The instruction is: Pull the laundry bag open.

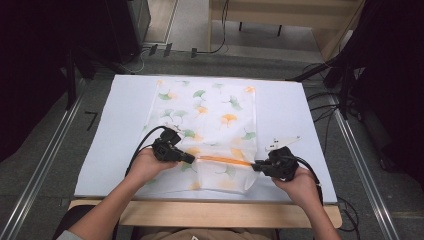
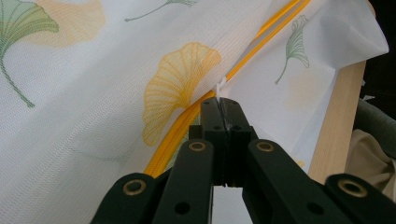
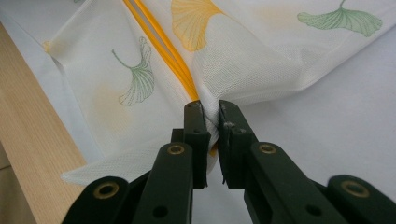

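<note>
A white mesh bag (image 1: 210, 117) printed with green and yellow ginkgo leaves lies flat on the white mat (image 1: 115, 130). An orange zipper (image 1: 222, 160) runs across its near part. My left gripper (image 1: 192, 159) is at the zipper's left end. In the left gripper view it (image 2: 223, 105) is shut on the small white zipper pull (image 2: 220, 87) beside the zipper (image 2: 252, 53). My right gripper (image 1: 255, 166) is at the zipper's right end. In the right gripper view it (image 3: 210, 109) is shut on bunched mesh fabric (image 3: 233, 60) where the zipper (image 3: 163, 46) ends.
The mat covers a wooden table whose near edge (image 1: 210, 212) shows below the bag. Black cables (image 1: 140, 145) trail from both grippers. Dark stands (image 1: 345, 85) and floor cables sit to the right, and metal rails (image 1: 45, 160) run along the left.
</note>
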`<move>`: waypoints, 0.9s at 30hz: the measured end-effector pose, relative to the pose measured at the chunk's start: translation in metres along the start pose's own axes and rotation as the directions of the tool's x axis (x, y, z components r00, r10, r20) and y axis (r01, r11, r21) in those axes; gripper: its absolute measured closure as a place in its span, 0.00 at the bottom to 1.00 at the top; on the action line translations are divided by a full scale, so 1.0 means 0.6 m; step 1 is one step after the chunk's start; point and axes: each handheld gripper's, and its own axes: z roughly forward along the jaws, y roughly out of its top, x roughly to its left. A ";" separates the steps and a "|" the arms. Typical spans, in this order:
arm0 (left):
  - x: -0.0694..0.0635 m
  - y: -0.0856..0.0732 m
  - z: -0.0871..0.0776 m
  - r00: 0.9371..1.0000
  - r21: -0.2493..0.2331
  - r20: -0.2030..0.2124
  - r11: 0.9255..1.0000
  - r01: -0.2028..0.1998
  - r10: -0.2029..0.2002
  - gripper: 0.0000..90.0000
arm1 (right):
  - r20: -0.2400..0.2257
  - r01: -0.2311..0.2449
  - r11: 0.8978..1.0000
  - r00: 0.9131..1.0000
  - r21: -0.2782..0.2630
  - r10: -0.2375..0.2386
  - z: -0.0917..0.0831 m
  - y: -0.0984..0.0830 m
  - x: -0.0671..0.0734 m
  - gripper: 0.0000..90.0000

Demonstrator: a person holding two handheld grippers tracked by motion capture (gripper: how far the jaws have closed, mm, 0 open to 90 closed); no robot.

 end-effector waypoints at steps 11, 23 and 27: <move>0.004 0.000 0.002 1.000 0.007 -0.002 1.000 0.006 -0.006 1.00 | -0.003 -0.005 1.000 1.000 -0.002 0.005 -0.002 -0.001 -0.001 0.94; 0.017 -0.018 -0.019 0.999 0.015 -0.019 0.999 0.030 -0.029 1.00 | 0.006 -0.017 1.000 1.000 0.002 0.017 -0.005 -0.004 -0.006 0.95; 0.026 -0.033 -0.037 0.999 0.013 -0.029 0.999 0.032 -0.031 1.00 | 0.006 -0.020 1.000 1.000 0.004 0.020 -0.005 -0.004 -0.007 0.95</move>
